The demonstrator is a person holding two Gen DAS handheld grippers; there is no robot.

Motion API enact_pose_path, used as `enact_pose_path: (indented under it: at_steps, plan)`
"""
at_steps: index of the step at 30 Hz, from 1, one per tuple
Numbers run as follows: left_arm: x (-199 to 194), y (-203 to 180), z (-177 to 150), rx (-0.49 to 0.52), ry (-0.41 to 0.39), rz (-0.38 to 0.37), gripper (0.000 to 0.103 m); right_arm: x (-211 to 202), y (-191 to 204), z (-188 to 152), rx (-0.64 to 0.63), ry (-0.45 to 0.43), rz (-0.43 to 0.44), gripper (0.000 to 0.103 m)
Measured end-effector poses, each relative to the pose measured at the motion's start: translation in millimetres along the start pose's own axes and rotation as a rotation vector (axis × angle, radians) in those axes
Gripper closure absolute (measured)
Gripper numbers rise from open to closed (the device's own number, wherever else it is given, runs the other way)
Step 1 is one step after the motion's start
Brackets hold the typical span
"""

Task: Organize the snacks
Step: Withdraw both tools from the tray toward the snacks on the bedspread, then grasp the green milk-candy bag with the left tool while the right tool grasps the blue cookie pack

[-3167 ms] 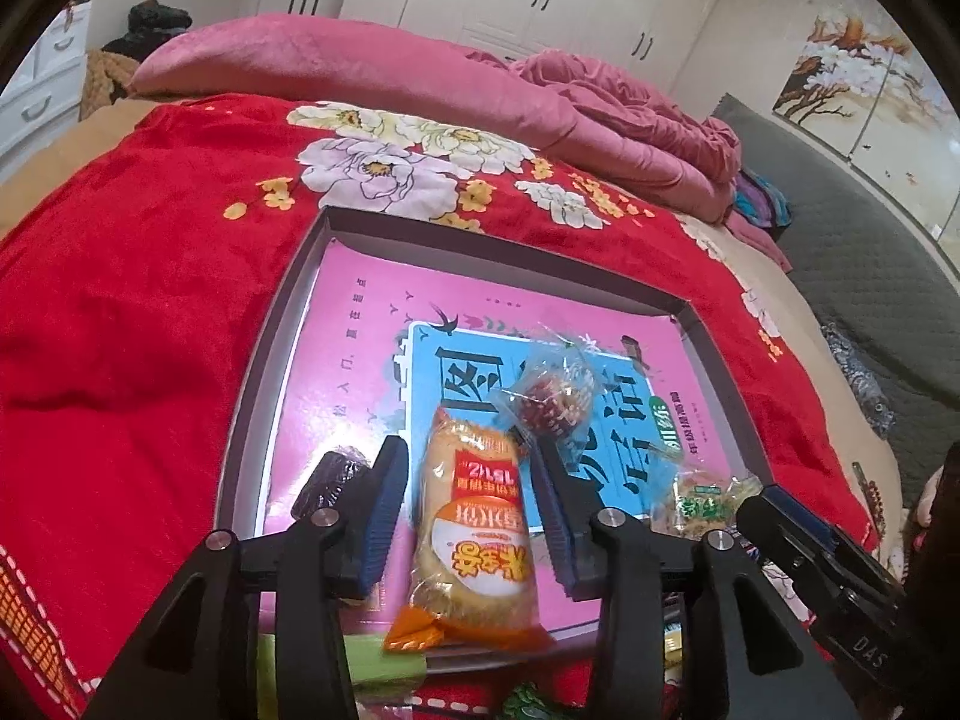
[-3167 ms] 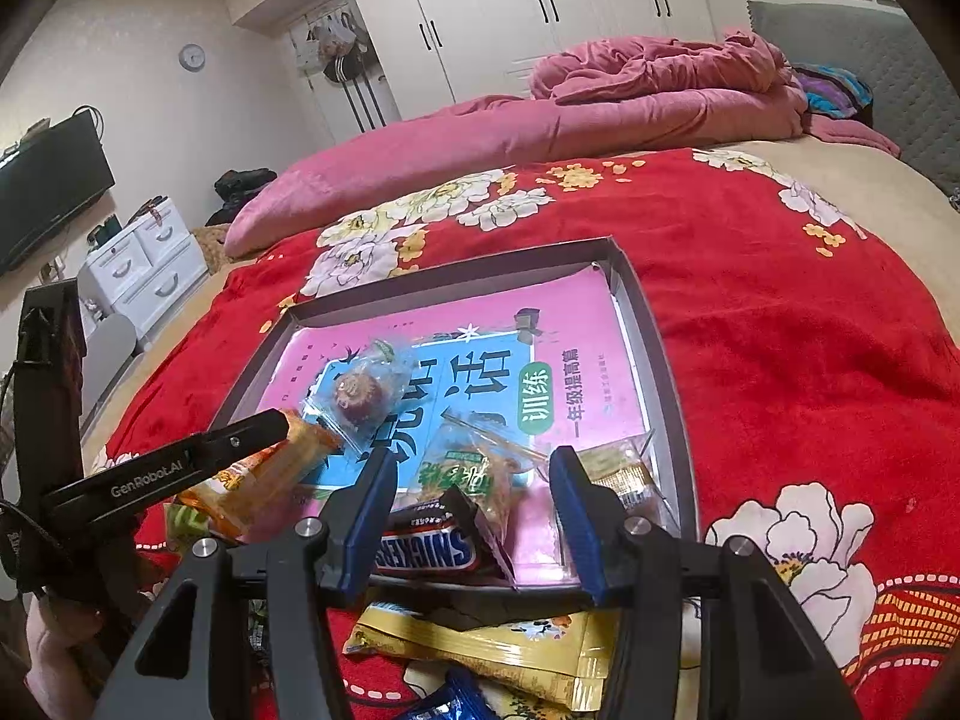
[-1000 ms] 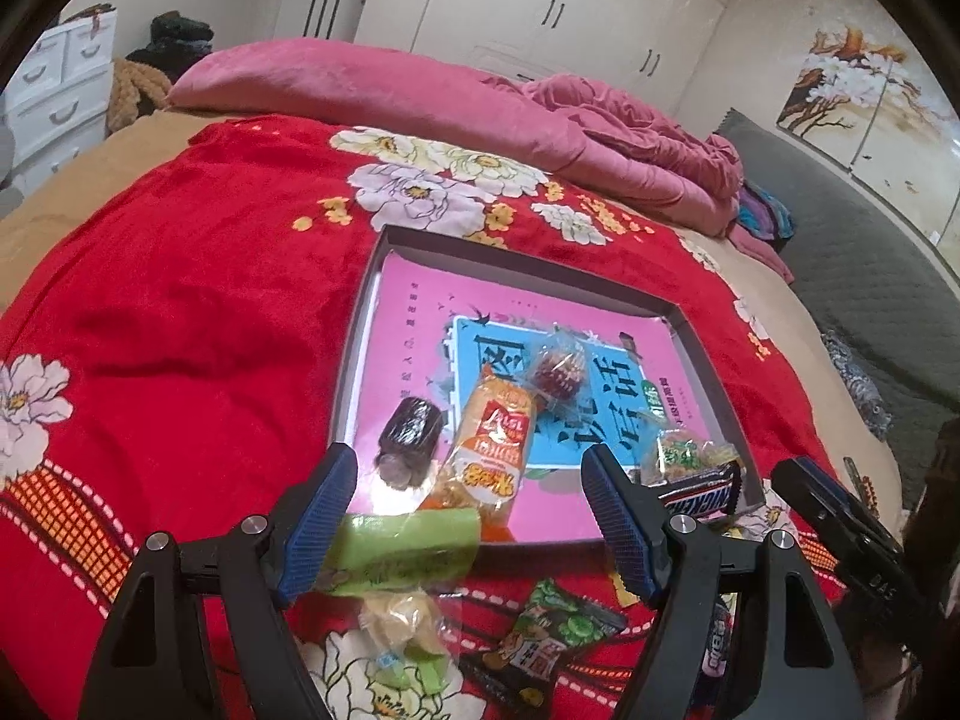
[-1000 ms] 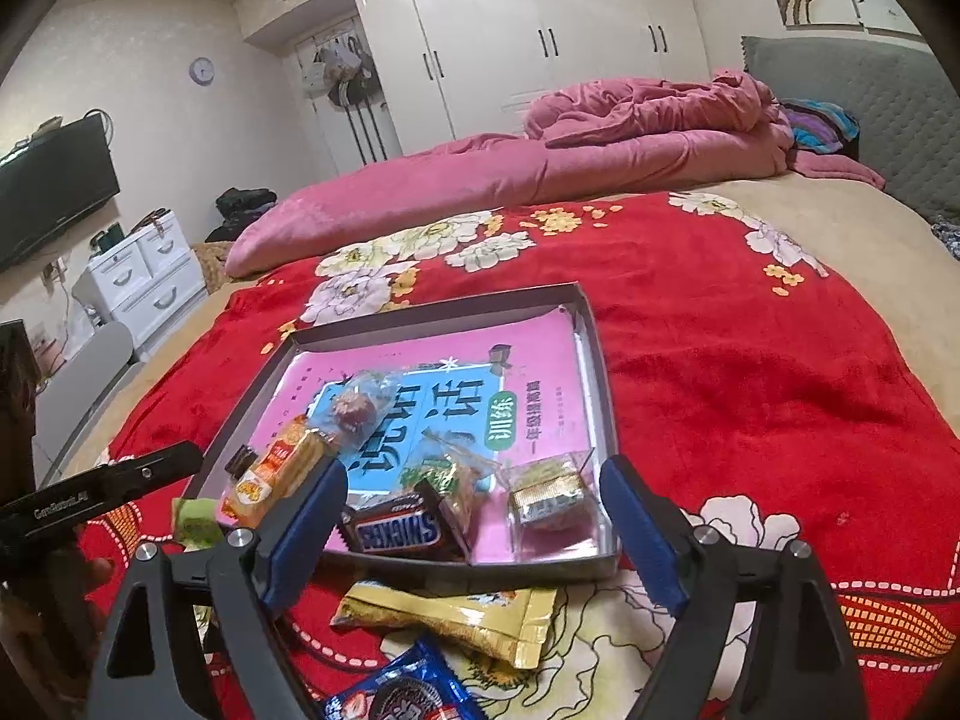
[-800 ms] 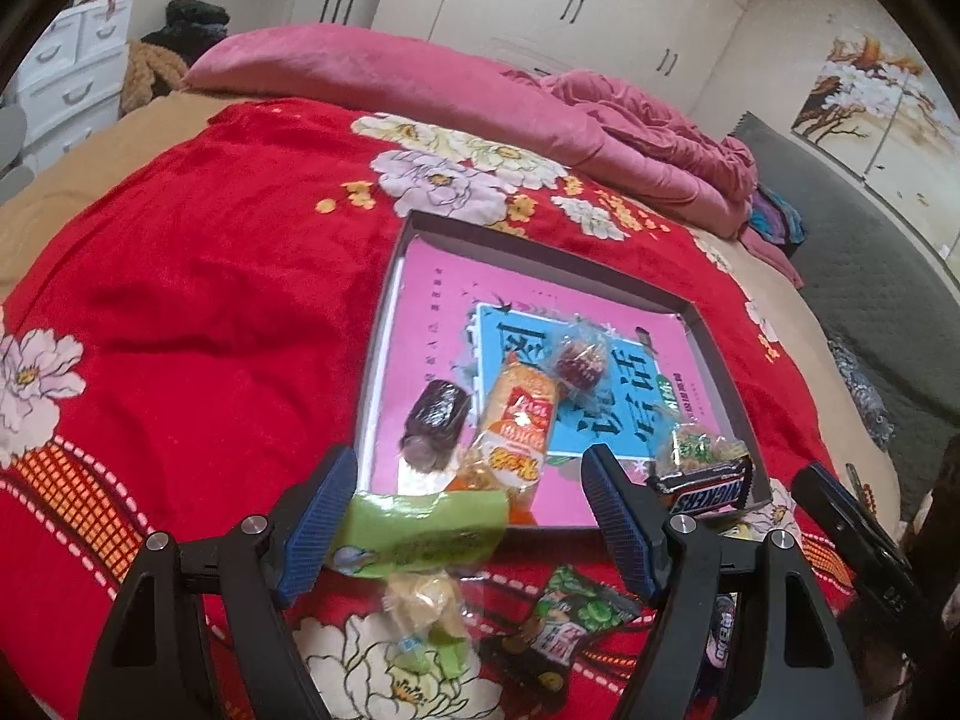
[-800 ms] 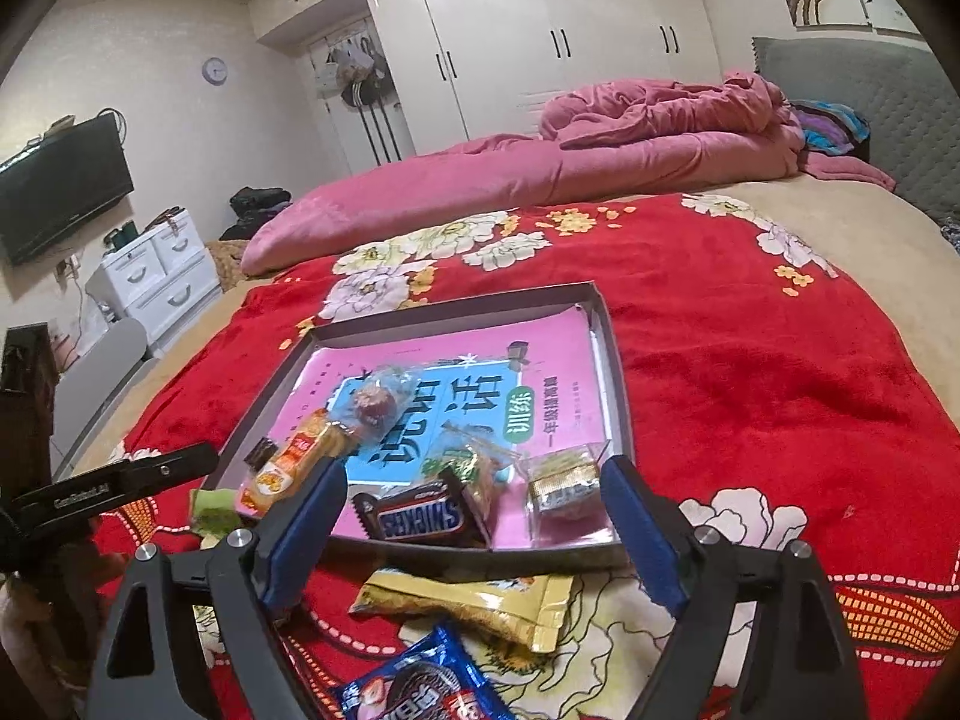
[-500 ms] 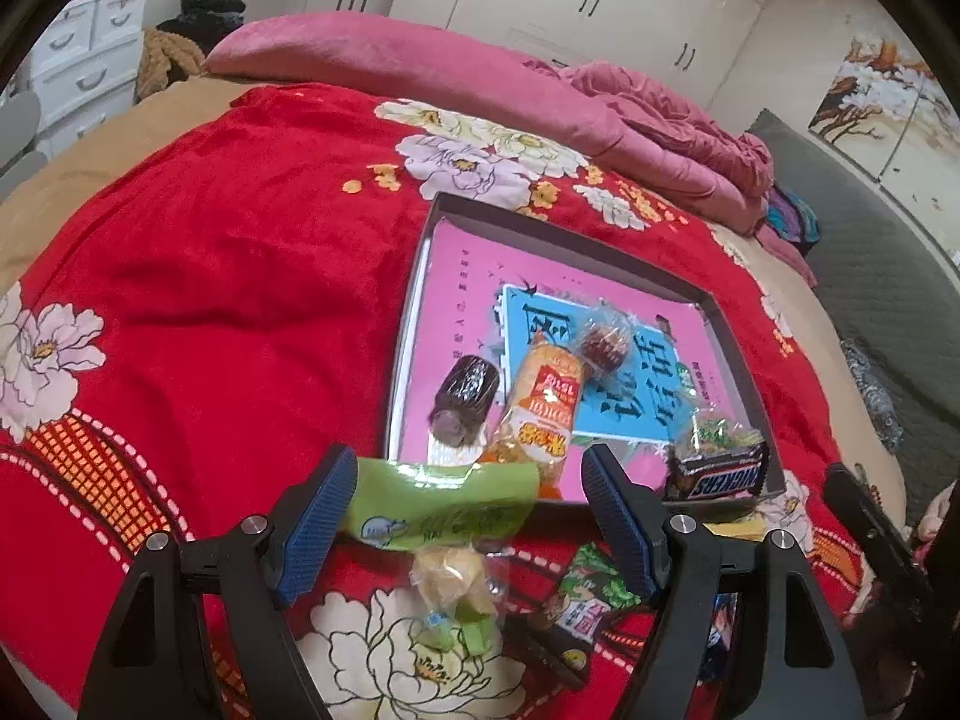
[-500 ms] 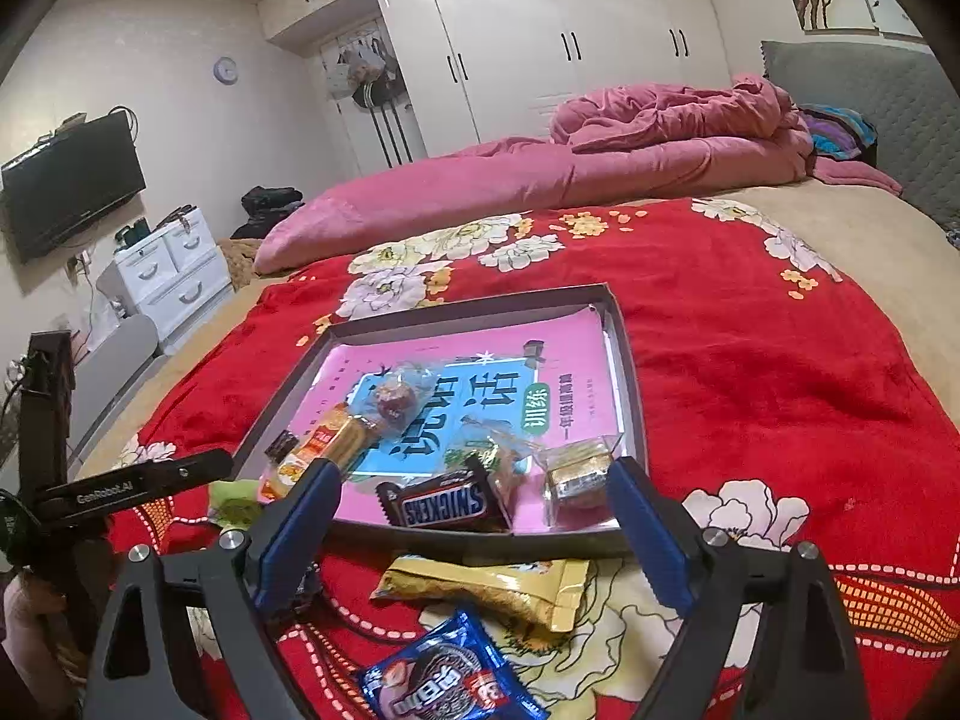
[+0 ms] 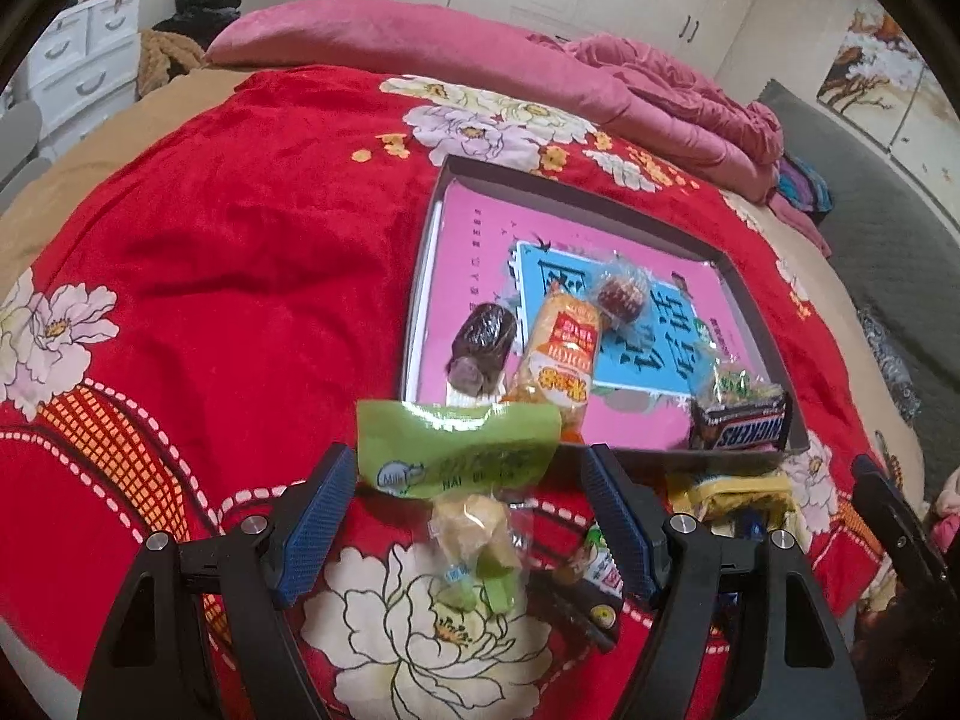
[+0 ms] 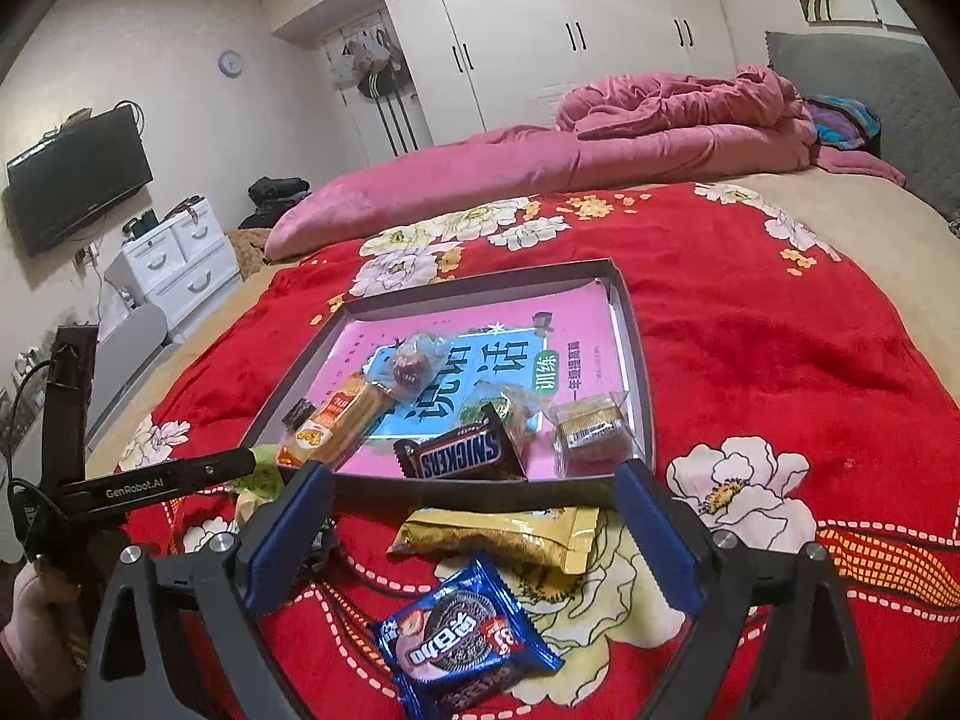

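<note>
Tray: one shallow grey rectangular cardboard tray [image 10: 635,324], lying on the red flowered blanket [image 10: 780,348] that covers the bed.
Tray lining: one pink and blue printed booklet [image 10: 480,360] flat on the tray floor.
Snacks in tray: six, counted in the right wrist view, all toward the near edge.
In tray, by item: dark brown wrapped sweet [image 9: 483,342] at the near left corner; orange and yellow long biscuit packet [image 9: 561,360] beside it; clear-wrapped red round sweet [image 10: 411,367] farther in; brown Snickers bar [image 10: 462,453] at the near edge; green-printed clear packet [image 9: 732,381] just behind the bar; clear-wrapped golden square cake [image 10: 591,423] at the near right corner.
Snacks on blanket: at least five, all before the tray's near edge.
On blanket, by item: light green flat pouch [image 9: 456,450]; clear-wrapped pale yellow sweet [image 9: 474,531]; yellow crinkled packet [image 10: 504,534]; blue Oreo-style biscuit packet [image 10: 465,639]; small dark packet [image 9: 591,576], partly hidden.
Left gripper [image 9: 465,531]: released, jaws apart over the pouch and pale sweet, pads clear of both.
Right gripper [image 10: 474,534]: released, jaws just been widening; yellow packet between them, unpressed.
</note>
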State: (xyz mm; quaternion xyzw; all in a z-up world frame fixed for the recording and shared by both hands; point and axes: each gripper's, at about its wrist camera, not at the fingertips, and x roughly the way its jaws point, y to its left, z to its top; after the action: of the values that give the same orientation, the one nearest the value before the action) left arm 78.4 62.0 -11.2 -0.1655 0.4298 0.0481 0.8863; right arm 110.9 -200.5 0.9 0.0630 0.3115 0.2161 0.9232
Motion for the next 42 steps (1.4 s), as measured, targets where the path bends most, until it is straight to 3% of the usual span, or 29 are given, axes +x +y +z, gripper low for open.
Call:
enact_pose_path:
  at_steps: [19,30,42]
  plan:
    - [-2,-3,-20,0.043,0.059,0.004,0.025,4,3,-31,-0.085,0.13,-0.005,0.007]
    - [2,8,-27,0.03,0.088,0.019,0.025,25,15,-51,-0.226,0.226,-0.044,0.007]
    - [8,5,-31,0.041,0.109,0.035,0.025,35,18,-58,-0.279,0.25,-0.052,0.007]
